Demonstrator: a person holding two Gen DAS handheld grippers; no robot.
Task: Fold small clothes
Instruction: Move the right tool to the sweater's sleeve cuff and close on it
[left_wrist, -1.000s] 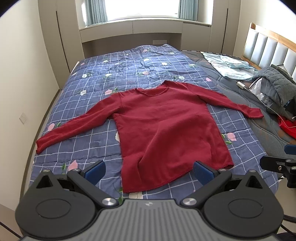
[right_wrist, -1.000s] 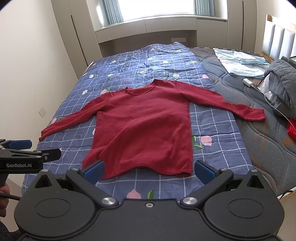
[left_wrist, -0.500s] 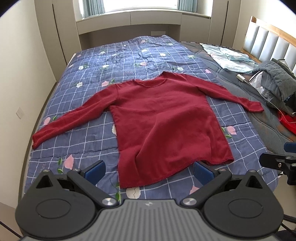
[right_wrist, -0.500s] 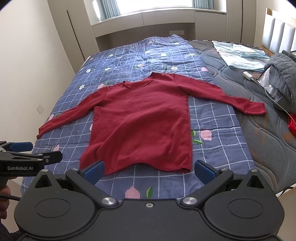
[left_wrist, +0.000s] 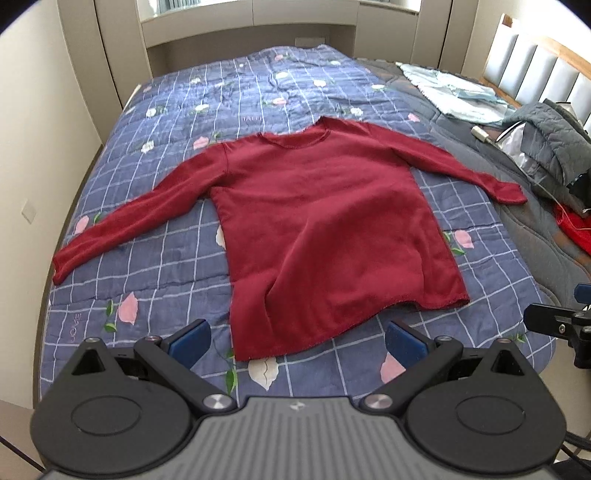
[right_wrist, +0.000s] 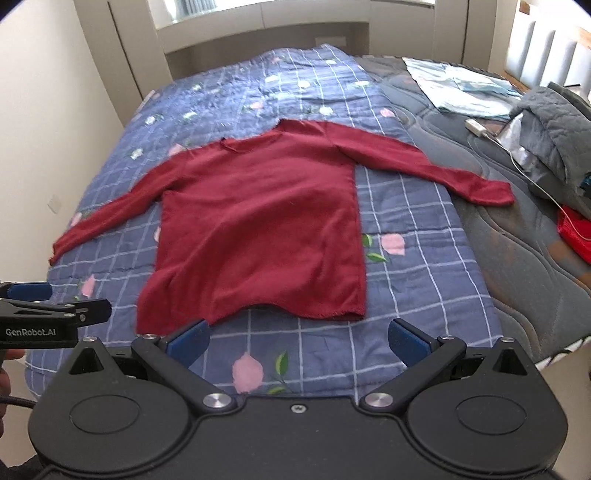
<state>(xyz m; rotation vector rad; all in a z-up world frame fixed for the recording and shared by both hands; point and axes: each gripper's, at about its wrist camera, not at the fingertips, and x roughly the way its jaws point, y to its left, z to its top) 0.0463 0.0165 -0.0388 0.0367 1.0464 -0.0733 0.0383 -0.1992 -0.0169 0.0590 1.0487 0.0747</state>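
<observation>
A dark red long-sleeved sweater (left_wrist: 321, 229) lies spread flat on the bed, sleeves out to both sides, hem toward me; it also fills the middle of the right wrist view (right_wrist: 266, 225). My left gripper (left_wrist: 295, 341) hovers open just short of the hem's left part, with nothing between its blue pads. My right gripper (right_wrist: 299, 341) is open too, above the quilt in front of the hem. Each gripper shows at the edge of the other's view, the right one (left_wrist: 557, 323) and the left one (right_wrist: 55, 314).
A blue checked floral quilt (left_wrist: 155, 258) covers the bed. On the right lie a grey quilted cover (left_wrist: 554, 144), a pale blue cloth (left_wrist: 454, 96), a red item (left_wrist: 576, 232) and a charger with cable (right_wrist: 476, 125). A padded headboard (left_wrist: 546, 74) stands far right, a wall (left_wrist: 33, 147) runs along the left.
Both grippers have tilted down and moved closer to the bed, so the sweater sits lower and larger in both views. Both stay open.
</observation>
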